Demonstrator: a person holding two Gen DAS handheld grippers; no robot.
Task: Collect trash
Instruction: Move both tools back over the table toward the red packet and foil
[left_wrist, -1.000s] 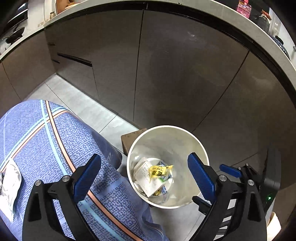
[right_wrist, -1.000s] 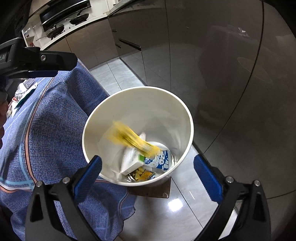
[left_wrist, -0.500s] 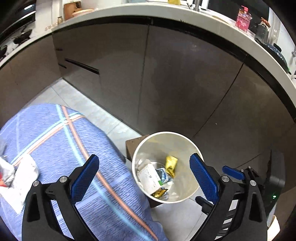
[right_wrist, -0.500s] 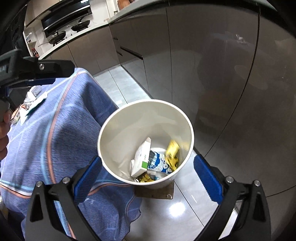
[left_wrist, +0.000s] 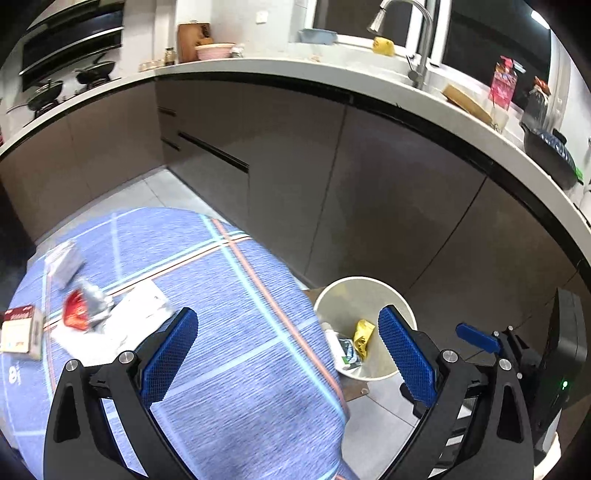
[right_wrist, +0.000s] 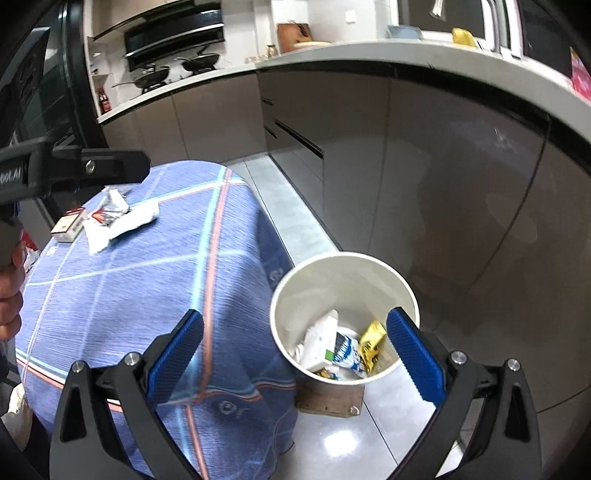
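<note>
- Since a second ago: both wrist views have pulled up and back from the white bin; the yellow wrapper, then blurred in mid-fall, now lies at rest inside, and the table top with the remaining litter has come into view.
- Bin contents: yellow wrapper against the right inner wall, a white carton leaning beside it, a blue-and-white packet between them, smaller scraps underneath. Bin stands on a small wooden board on the floor, just beside the table's near-right edge, in front of the grey cabinets.
- Left on the blue checked tablecloth, all toward the far-left edge: a white paper sheet, a crumpled red-and-silver wrapper touching it, a small box at the left edge, and a blurred pale packet further back.
- Left gripper: jaws wide apart, nothing held, hanging over the table's right edge.
- Right gripper: jaws wide apart, nothing held, above the gap between table edge and bin.
- Progress, judged: several pieces binned, about four still on the table; task partway done. Next step is likely a reach to the far-left cluster; the flat paper sheet may be awkward to pinch.
</note>
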